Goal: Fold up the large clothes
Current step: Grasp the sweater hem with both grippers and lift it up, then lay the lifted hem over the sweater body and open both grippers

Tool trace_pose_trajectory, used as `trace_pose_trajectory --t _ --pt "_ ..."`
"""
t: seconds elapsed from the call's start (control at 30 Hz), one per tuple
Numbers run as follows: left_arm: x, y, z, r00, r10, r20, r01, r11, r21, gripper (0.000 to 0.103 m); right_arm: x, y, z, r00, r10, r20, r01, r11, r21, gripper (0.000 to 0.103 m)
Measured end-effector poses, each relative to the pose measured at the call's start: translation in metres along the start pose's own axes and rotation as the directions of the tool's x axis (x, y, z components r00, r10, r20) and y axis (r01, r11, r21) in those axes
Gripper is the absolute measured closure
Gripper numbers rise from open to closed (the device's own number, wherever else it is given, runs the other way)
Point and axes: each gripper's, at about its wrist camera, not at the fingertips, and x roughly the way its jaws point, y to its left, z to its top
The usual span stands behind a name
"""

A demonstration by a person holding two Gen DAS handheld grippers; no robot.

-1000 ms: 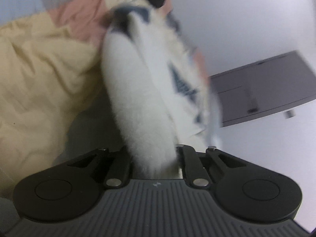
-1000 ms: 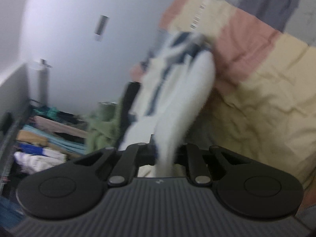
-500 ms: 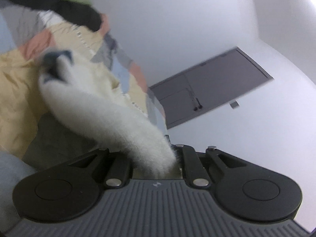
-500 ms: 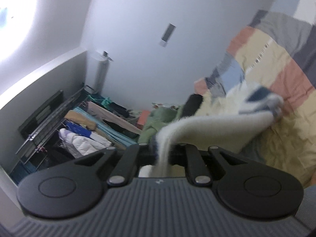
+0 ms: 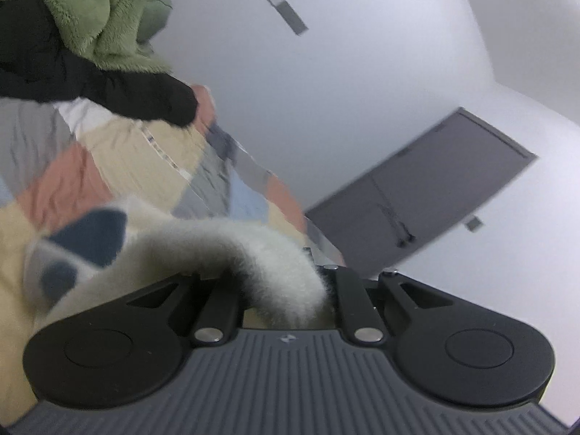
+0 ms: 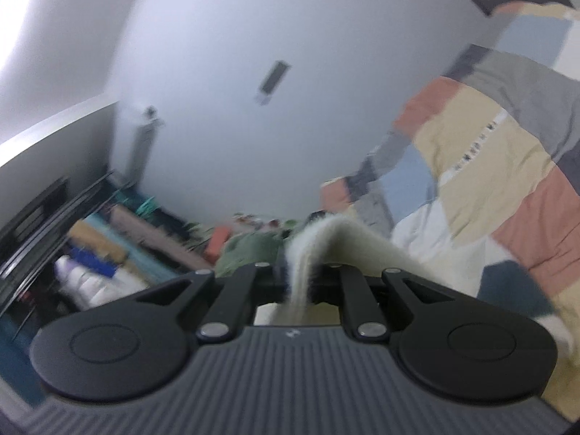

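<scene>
At frame centre, both views: fluffy cream fleece garment with navy patches.
Left gripper: clamped on fleece; cloth trailed lower left.
Right gripper: clamped on fleece; cloth trailed lower right.
Long axis: judged strung between grippers.

Patchwork quilt, green fleece, grey door, perhaps shelved clothes.

Garment: fluffy white fleece garment with dark blue patches. One bunched fold is pinched at the left gripper; from there the cloth arches up and drops away to the left over the patchwork bedspread. In the right wrist view a second, thinner edge of the same garment is pinched at the right gripper; from there it trails right toward the bedspread. Partly lifted, unfolded, motion-blurred.
</scene>
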Motion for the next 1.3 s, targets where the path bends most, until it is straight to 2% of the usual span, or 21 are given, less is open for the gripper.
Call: trace_pose_trajectory --t 0.13,0.3,0.43,0.6,0.8,0.9,1.0,1.03,1.07,1.1,1.13,1.17,1.2,1.3 --pt "0.066 0.021 0.015 0.999 0.045 0.021 -0.046 0.999 0.004 0.089 0.048 -0.033 0.006 0.997 -0.083 0.006 0.082 0.995 0.058 0.092" --pt "0.141 0.058 0.03 0.995 0.101 -0.001 -0.101 0.995 0.005 0.089 0.093 -0.081 0.001 0.989 -0.147 -0.009 0.147 0.984 0.099 0.092" --pt "0.181 0.088 0.029 0.991 0.134 -0.005 -0.134 0.99 0.052 0.089 0.121 -0.121 -0.006 0.986 -0.168 -0.017 0.169 0.975 0.145 0.092" --pt "0.229 0.131 0.027 0.983 0.182 -0.029 -0.181 0.983 0.026 0.089 0.165 -0.159 -0.007 0.971 -0.232 -0.061 0.239 0.96 0.144 0.092" --pt "0.269 0.16 0.024 0.967 0.252 -0.049 -0.247 0.965 0.082 0.089 0.201 -0.197 -0.016 0.951 -0.284 -0.119 0.299 0.944 0.141 0.092" --pt "0.277 0.166 0.02 0.962 0.268 -0.057 -0.261 0.96 0.103 0.088 0.204 -0.2 -0.017 0.951 -0.286 -0.118 0.301 0.944 0.137 0.091" --pt "0.273 0.164 0.019 0.964 0.259 -0.056 -0.252 0.962 0.107 0.088 0.202 -0.195 -0.018 0.954 -0.277 -0.112 0.289 0.95 0.12 0.089" --pt "0.27 0.161 0.019 0.964 0.256 -0.067 -0.248 0.963 0.106 0.086 0.2 -0.193 -0.018 0.956 -0.27 -0.112 0.282 0.953 0.112 0.088" --pt "0.268 0.159 0.018 0.966 0.246 -0.083 -0.237 0.966 0.102 0.075 0.199 -0.192 -0.018 0.959 -0.261 -0.112 0.272 0.956 0.107 0.084" --pt "0.265 0.157 0.018 0.969 0.224 -0.102 -0.214 0.972 0.095 0.05 0.198 -0.19 -0.019 0.961 -0.251 -0.111 0.263 0.959 0.104 0.075" --pt "0.26 0.154 0.017 0.976 0.189 -0.111 -0.181 0.98 0.081 0.038 0.195 -0.188 -0.02 0.966 -0.233 -0.113 0.245 0.964 0.105 0.068" --pt "0.254 0.149 0.016 0.982 0.161 -0.099 -0.155 0.985 0.075 0.028 0.193 -0.185 -0.02 0.971 -0.211 -0.112 0.223 0.969 0.111 0.051" --pt "0.247 0.142 0.015 0.988 0.136 -0.072 -0.13 0.988 0.086 0.027 0.189 -0.181 -0.021 0.977 -0.183 -0.109 0.195 0.974 0.113 0.039" --pt "0.228 0.121 0.013 0.99 0.136 -0.026 -0.131 0.979 0.158 0.025 0.183 -0.162 -0.025 0.981 -0.144 -0.128 0.154 0.986 0.071 0.037"
